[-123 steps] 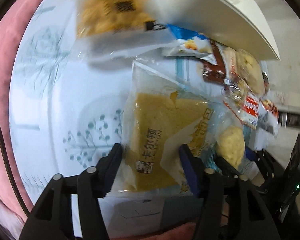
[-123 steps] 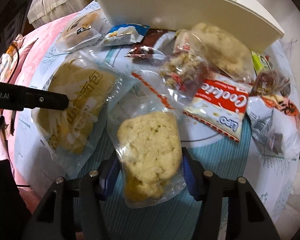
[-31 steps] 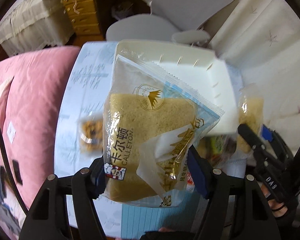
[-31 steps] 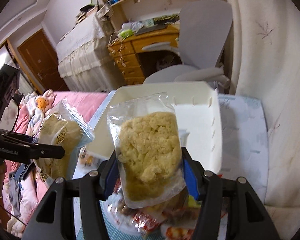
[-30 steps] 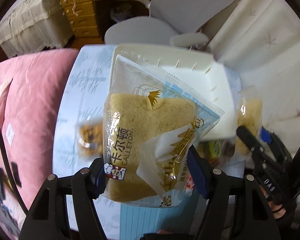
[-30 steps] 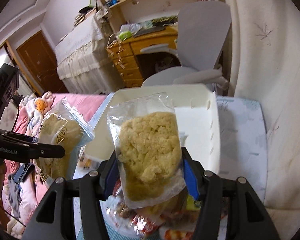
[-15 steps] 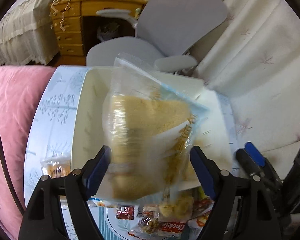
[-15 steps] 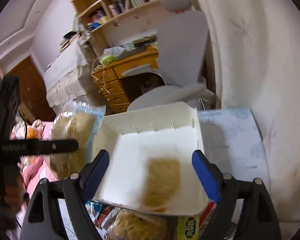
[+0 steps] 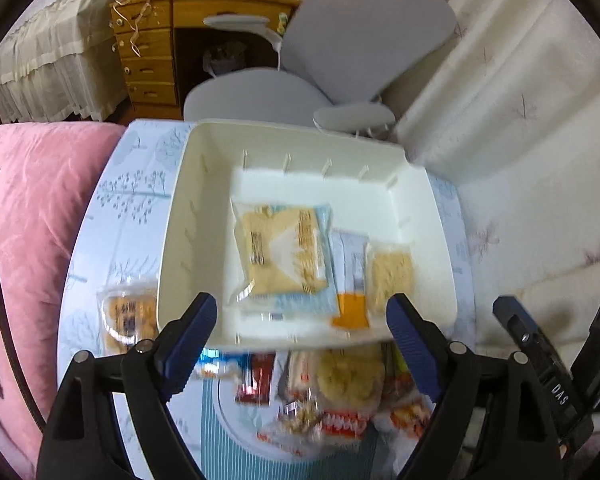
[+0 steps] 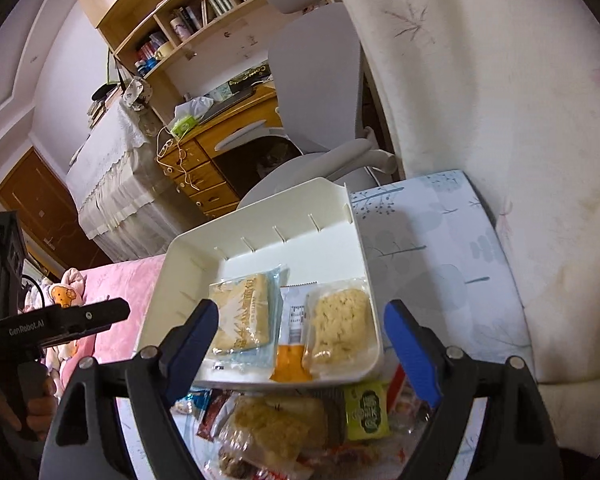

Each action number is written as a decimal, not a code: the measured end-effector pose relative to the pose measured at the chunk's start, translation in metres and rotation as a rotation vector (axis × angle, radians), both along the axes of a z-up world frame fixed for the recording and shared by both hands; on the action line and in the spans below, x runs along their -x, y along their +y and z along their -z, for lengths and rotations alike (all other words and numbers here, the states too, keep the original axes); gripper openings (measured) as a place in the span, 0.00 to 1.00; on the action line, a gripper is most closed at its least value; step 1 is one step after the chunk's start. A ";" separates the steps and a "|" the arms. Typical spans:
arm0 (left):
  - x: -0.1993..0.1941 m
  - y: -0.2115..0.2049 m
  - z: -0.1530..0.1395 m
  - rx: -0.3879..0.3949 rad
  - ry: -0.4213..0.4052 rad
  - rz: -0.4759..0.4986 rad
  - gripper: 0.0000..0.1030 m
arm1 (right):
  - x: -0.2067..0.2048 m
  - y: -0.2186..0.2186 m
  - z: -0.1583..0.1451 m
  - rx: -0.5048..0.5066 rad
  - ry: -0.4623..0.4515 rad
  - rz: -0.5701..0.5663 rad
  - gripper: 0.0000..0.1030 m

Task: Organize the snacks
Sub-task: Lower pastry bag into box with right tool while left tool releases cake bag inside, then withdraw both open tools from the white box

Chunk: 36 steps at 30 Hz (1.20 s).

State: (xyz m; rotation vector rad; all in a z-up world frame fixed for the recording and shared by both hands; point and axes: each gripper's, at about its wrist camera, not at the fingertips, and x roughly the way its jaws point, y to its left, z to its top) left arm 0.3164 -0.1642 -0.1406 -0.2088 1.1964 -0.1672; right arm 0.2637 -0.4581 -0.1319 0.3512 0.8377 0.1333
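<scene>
Both tongs, left [image 9: 300,334] still opening and right [image 10: 298,338] wide, grip nothing above the bin [image 9: 180,200]; only the left view shows a cookie pack [image 9: 129,317] beside it.

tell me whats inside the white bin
Three packets lie in the bin: a cake, a crumbly snack, and an orange-and-white packet between them, partly covered by both.
</scene>
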 end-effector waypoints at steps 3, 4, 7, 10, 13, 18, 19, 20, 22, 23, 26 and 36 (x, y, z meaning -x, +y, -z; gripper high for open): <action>0.010 -0.010 -0.005 -0.026 0.026 0.037 0.84 | 0.012 0.000 -0.011 0.003 0.026 0.000 0.83; 0.017 -0.015 -0.009 -0.037 0.029 0.060 0.84 | 0.015 0.000 -0.013 0.004 0.042 -0.005 0.83; 0.033 -0.026 -0.014 -0.043 0.029 0.100 0.84 | 0.030 0.001 -0.020 0.012 0.078 0.001 0.83; 0.050 -0.034 -0.016 -0.028 0.041 0.111 0.84 | 0.048 0.001 -0.025 0.013 0.102 0.005 0.83; 0.067 -0.040 -0.018 -0.021 0.041 0.118 0.84 | 0.063 0.000 -0.028 0.012 0.123 0.011 0.83; 0.098 -0.046 -0.010 -0.026 0.050 0.134 0.84 | 0.089 0.002 -0.032 0.024 0.152 0.002 0.83; 0.104 -0.046 -0.006 -0.023 0.055 0.140 0.84 | 0.094 0.003 -0.032 0.029 0.156 -0.001 0.83; 0.108 -0.047 -0.003 -0.024 0.060 0.142 0.84 | 0.099 0.005 -0.032 0.034 0.158 -0.006 0.83; 0.114 -0.047 0.004 -0.034 0.069 0.146 0.84 | 0.108 0.008 -0.029 0.051 0.161 -0.017 0.83; 0.116 -0.047 0.007 -0.033 0.070 0.146 0.84 | 0.112 0.010 -0.028 0.063 0.165 -0.019 0.83; 0.123 -0.045 0.018 -0.026 0.070 0.147 0.84 | 0.124 0.014 -0.022 0.087 0.160 -0.030 0.83; 0.131 -0.036 0.057 -0.017 0.061 0.178 0.84 | 0.157 0.032 0.013 0.221 0.133 -0.075 0.83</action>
